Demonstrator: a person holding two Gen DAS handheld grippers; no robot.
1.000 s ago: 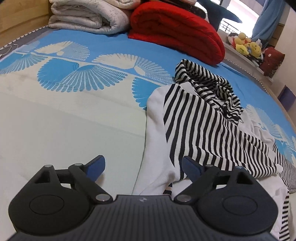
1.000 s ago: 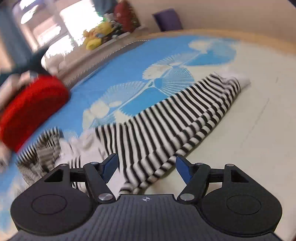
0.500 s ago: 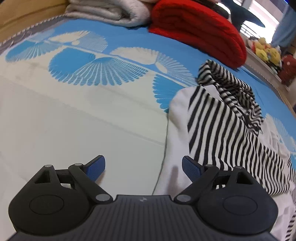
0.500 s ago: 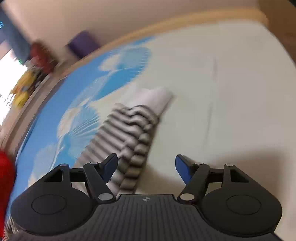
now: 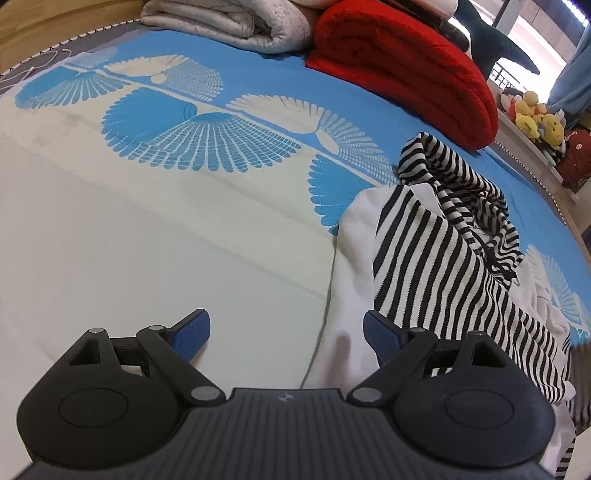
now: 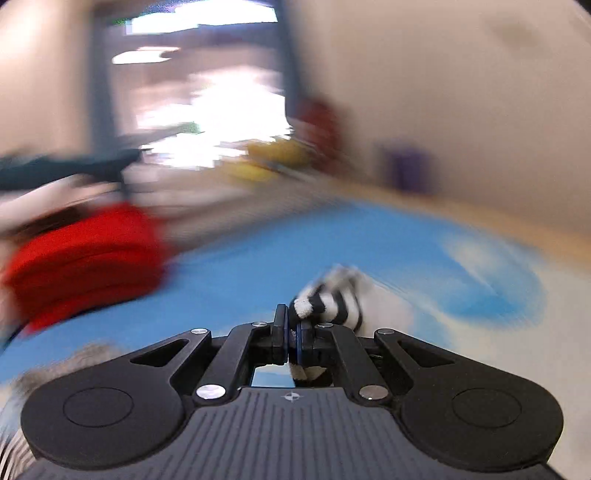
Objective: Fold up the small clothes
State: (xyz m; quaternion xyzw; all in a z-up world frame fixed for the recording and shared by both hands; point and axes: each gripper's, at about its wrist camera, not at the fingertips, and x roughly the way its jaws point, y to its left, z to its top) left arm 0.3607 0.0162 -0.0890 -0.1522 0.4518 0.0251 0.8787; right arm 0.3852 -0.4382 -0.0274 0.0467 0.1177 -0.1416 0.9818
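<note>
- Two grippers at work on a bed sheet [image 5: 147, 229] printed with blue fans.
- Left gripper [image 5: 286, 332]: jaws spread wide, nothing between them, hovering over the white hem of the striped garment [image 5: 436, 258], which lies crumpled on the right of the sheet.
- Right gripper [image 6: 291, 334]: jaws just closed, now pinching a striped cuff [image 6: 328, 299] of that garment; background blurred.
- Red blanket [image 5: 402, 62] and grey quilt [image 5: 236, 22] folded at the far edge.

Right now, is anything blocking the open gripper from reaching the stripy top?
Nothing visible is. The left gripper hangs open just above the bed sheet, and the white edge of the striped top already lies between its fingers, with no other thing in between.
</note>
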